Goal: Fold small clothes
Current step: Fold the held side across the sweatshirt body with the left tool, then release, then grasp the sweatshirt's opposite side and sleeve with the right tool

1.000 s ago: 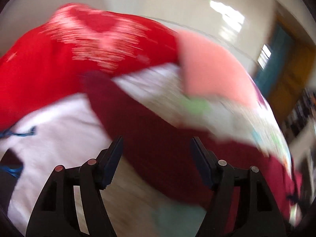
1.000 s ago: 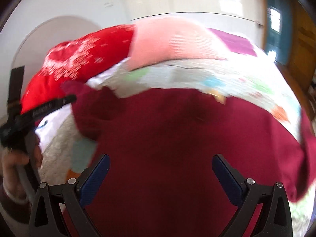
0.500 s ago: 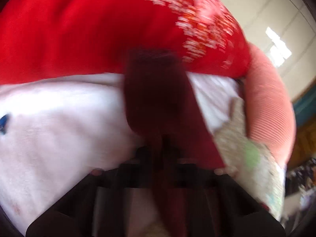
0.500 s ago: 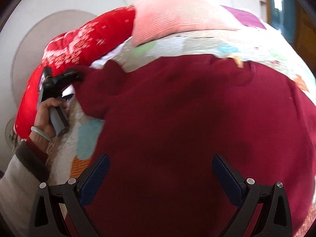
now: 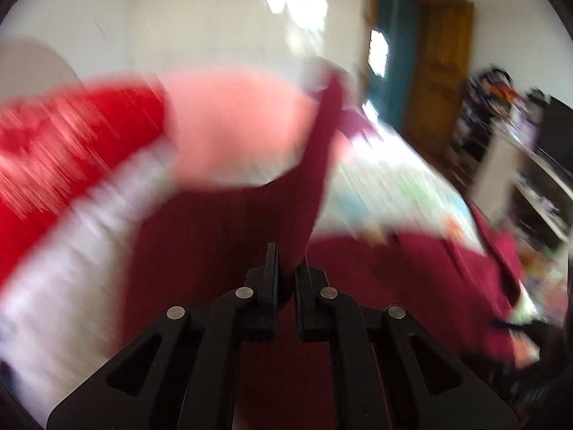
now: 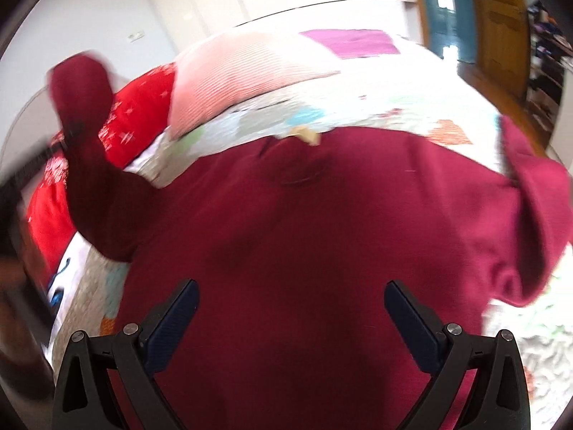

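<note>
Gripping the maroon top's sleeve (image 6: 86, 150) in my left gripper (image 5: 284, 272), right gripper (image 6: 290, 317) spread empty, I fear the cloth slipping free mid-swing.

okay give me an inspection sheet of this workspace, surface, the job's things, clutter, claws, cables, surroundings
Surface: bed with a patchwork quilt.
Job's things: maroon sweater lying spread on the quilt, neckline away from the right camera; its left sleeve lifted off the bed.
Clutter: red blanket, pink pillow, magenta cloth beyond the sweater.
Claws: left claw shut on the sleeve; right claw open above the sweater body, holding nothing.
Cables: nothing seen.
Surroundings: white wall, teal door in a wooden frame, dark shelving at right; left view is motion-blurred.
</note>
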### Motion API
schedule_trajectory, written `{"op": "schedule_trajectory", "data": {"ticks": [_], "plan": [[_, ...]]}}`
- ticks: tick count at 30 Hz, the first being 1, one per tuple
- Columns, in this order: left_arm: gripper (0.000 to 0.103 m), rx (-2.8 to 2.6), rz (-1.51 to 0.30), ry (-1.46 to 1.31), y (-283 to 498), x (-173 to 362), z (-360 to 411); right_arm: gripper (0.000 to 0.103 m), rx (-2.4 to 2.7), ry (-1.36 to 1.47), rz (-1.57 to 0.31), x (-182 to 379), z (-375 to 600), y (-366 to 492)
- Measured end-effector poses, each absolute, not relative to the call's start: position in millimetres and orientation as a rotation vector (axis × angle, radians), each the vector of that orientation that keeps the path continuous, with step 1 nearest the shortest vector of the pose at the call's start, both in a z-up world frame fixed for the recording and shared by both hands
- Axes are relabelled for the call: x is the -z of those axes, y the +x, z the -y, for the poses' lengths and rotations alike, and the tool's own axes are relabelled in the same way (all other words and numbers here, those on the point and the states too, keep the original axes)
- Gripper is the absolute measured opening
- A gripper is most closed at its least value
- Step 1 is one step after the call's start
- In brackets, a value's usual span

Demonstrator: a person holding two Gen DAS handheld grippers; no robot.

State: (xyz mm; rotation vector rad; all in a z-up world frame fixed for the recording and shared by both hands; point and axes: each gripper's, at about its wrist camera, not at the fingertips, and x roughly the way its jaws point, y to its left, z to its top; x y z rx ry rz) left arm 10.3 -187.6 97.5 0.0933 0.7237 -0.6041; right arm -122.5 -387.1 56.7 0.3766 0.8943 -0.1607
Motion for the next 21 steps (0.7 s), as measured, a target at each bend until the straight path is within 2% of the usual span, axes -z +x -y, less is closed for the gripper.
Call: {"op": "schedule_trajectory", "data": {"ticks": [3, 6, 7, 8, 10, 11, 17, 21], "plan": [[0.007, 0.678, -0.926, 0.146, 0, -42, 210, 0.103, 0.208, 0.377, -0.912, -59, 401, -130], [0.015, 0.699, -0.934, 0.087, -14, -46, 190, 0.103, 0.202, 0.353, -0.908, -64, 405, -131], [0.029, 0.708, -0.935, 0.044, -16, -53, 179, 0.103, 0.195, 0.337, -0.902, -65, 405, -129], [0.048, 0.712, -0.931, 0.011, -19, -59, 170, 0.103, 0.188, 0.322, -0.894, -66, 404, -127], [0.066, 0.681, -0.870, -0.043, -24, -77, 151, 0.103, 0.176, 0.303, -0.879, -67, 405, -118], [0.069, 0.644, -0.831, -0.053, -26, -83, 140, 0.103, 0.170, 0.301, -0.872, -68, 406, -110], [0.069, 0.484, -0.778, -0.078, -9, -74, 109, 0.103, 0.079, 0.393, -0.904, -57, 398, -58], [0.069, 0.449, -0.829, -0.162, 7, -55, 90, 0.102, 0.111, 0.266, -0.985, -34, 378, -37]]}}
